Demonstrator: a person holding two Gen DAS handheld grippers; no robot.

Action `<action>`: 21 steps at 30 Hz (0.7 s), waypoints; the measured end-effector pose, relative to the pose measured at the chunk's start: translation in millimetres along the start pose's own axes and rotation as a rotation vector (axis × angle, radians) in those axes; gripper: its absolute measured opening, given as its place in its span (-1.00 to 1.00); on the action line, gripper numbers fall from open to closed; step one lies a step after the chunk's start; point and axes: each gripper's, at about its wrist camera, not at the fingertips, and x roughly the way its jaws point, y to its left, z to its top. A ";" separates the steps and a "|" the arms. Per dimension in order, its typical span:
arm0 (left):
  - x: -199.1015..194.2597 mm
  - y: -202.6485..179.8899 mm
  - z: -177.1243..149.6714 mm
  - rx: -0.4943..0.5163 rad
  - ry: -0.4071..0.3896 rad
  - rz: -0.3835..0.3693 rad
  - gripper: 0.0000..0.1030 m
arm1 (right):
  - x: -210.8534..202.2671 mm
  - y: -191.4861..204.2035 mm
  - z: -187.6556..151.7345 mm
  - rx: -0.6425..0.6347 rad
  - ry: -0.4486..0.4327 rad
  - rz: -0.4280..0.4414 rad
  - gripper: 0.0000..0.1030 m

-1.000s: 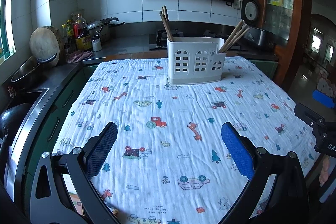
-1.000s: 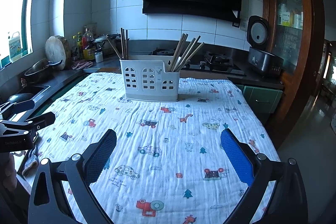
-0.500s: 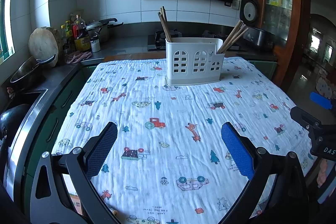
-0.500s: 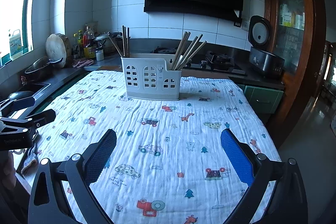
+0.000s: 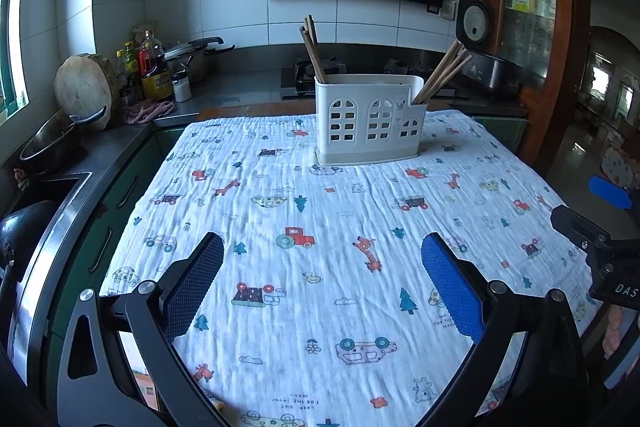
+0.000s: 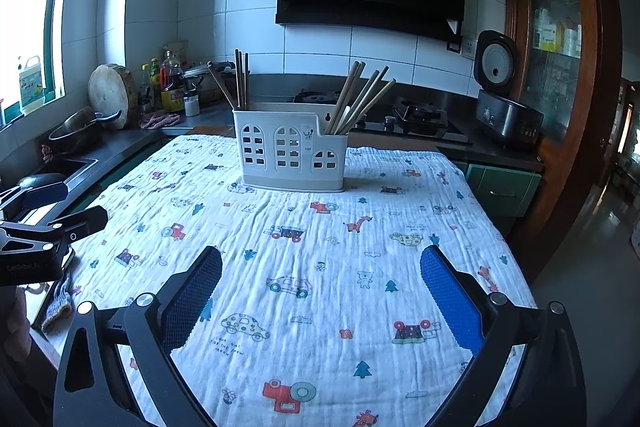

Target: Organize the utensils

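Observation:
A white plastic utensil holder (image 5: pixel 370 119) (image 6: pixel 291 147) stands at the far middle of the table on a white cartoon-print cloth (image 5: pixel 328 227) (image 6: pixel 304 247). Dark chopsticks (image 5: pixel 313 53) (image 6: pixel 240 79) lean in its left compartment and lighter wooden chopsticks (image 5: pixel 442 73) (image 6: pixel 360 99) in its right one. My left gripper (image 5: pixel 322 279) is open and empty above the cloth's near part. My right gripper (image 6: pixel 320 287) is open and empty too, also well short of the holder. Each gripper shows at the edge of the other's view, the right (image 5: pixel 600 243), the left (image 6: pixel 44 227).
A counter along the left holds a wooden chopping block (image 5: pixel 82 91), bottles (image 5: pixel 154 71), a pot (image 5: pixel 196 57) and a sink (image 5: pixel 44 187). A stove (image 6: pixel 416 119) and rice cooker (image 6: pixel 504 107) stand behind the table. A wooden cabinet (image 6: pixel 560 47) is at the right.
Both views have shifted only slightly; the holder sits a little higher in each frame. Both grippers stay open and empty.

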 end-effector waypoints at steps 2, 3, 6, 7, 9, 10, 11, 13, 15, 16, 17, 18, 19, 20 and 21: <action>0.1 0.2 -0.1 0.000 0.000 0.002 0.90 | -0.3 1.2 -0.2 -0.003 -0.001 -0.001 0.87; 0.0 0.1 -0.1 -0.001 0.000 0.001 0.90 | -0.4 1.4 -0.4 -0.004 -0.002 -0.001 0.87; 0.2 0.1 -0.1 0.000 0.001 0.000 0.90 | -1.5 1.6 -0.4 -0.004 -0.002 0.000 0.87; 0.1 -0.2 0.0 0.001 0.001 0.002 0.90 | -1.2 2.0 -0.5 -0.005 -0.002 0.001 0.87; 0.1 -0.7 0.2 0.001 0.001 -0.002 0.90 | -1.8 2.2 -0.5 -0.004 -0.002 0.000 0.87; 0.3 -1.2 0.3 0.002 0.001 -0.003 0.90 | -2.0 2.0 -0.4 -0.003 -0.002 0.003 0.87; 0.5 -1.6 0.3 0.003 0.002 -0.004 0.90 | -2.0 2.2 -0.2 -0.003 -0.002 0.004 0.87; 0.6 -1.8 0.2 0.002 0.002 -0.008 0.90 | -2.1 2.2 -0.2 -0.003 -0.002 0.003 0.87; 0.9 -1.5 0.3 0.001 0.003 -0.010 0.90 | -2.1 2.3 -0.1 -0.002 -0.003 0.003 0.87; 1.1 -1.7 0.1 0.002 0.005 -0.009 0.90 | -2.1 2.2 -0.1 -0.003 -0.002 0.003 0.87; 1.5 -2.0 0.1 0.001 0.006 -0.010 0.90 | -2.0 2.3 -0.1 -0.002 -0.002 0.003 0.87; 1.6 -0.9 -0.3 -0.001 0.007 -0.012 0.90 | -2.1 2.3 -0.2 -0.002 -0.002 0.003 0.87; 2.2 -0.6 -0.5 -0.001 0.008 -0.012 0.90 | -2.2 2.5 -0.5 -0.001 -0.003 0.004 0.87; 2.8 -0.5 -0.7 -0.002 0.010 -0.012 0.90 | -2.0 2.3 -0.1 -0.001 -0.002 0.005 0.87; 3.2 -0.3 -0.9 -0.002 0.010 -0.014 0.90 | -1.9 2.2 0.0 -0.001 -0.001 0.005 0.87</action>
